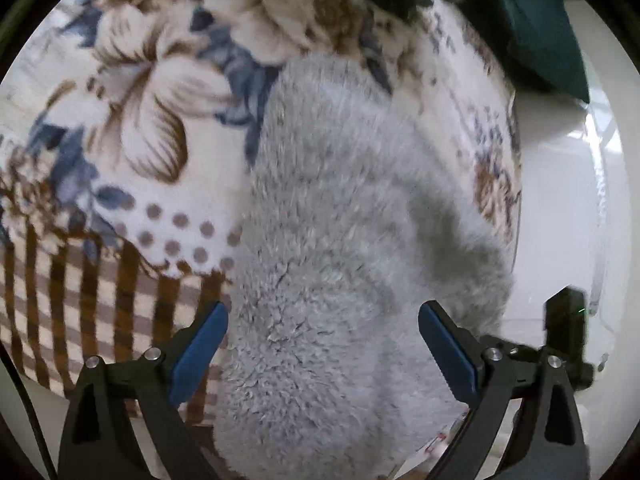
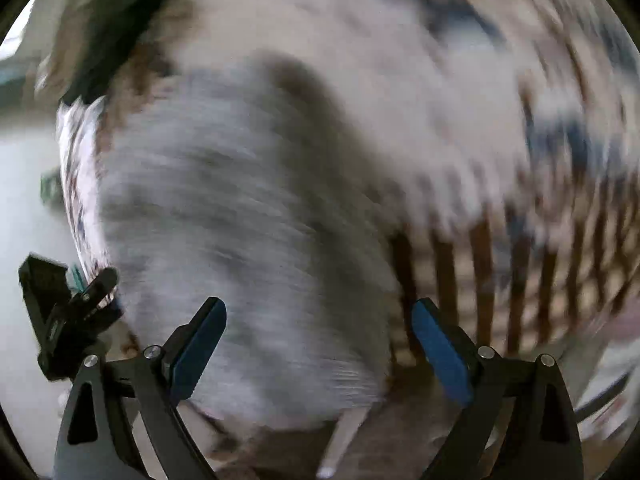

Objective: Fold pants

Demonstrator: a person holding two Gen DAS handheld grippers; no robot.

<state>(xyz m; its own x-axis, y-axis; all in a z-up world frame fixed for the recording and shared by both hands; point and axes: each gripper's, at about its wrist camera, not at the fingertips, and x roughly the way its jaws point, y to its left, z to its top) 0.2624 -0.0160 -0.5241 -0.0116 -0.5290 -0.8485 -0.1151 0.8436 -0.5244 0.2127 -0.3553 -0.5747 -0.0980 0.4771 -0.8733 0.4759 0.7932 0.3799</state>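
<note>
Fluffy light grey pants [image 1: 332,208] lie on a floral and striped blanket [image 1: 132,128], stretching away from the near edge. My left gripper [image 1: 322,316] is open and empty, its blue pads either side of the near end of the pants. In the blurred right wrist view the same grey pants [image 2: 224,240] lie in front of my right gripper [image 2: 318,312], which is open and empty above their near end. The other gripper shows at the right edge of the left wrist view [image 1: 564,332] and at the left edge of the right wrist view [image 2: 68,312].
The blanket [image 2: 500,160] covers a bed. A dark green cloth [image 1: 536,20] lies at the far right of the bed. A white glossy floor [image 1: 560,200] lies beyond the bed's right edge.
</note>
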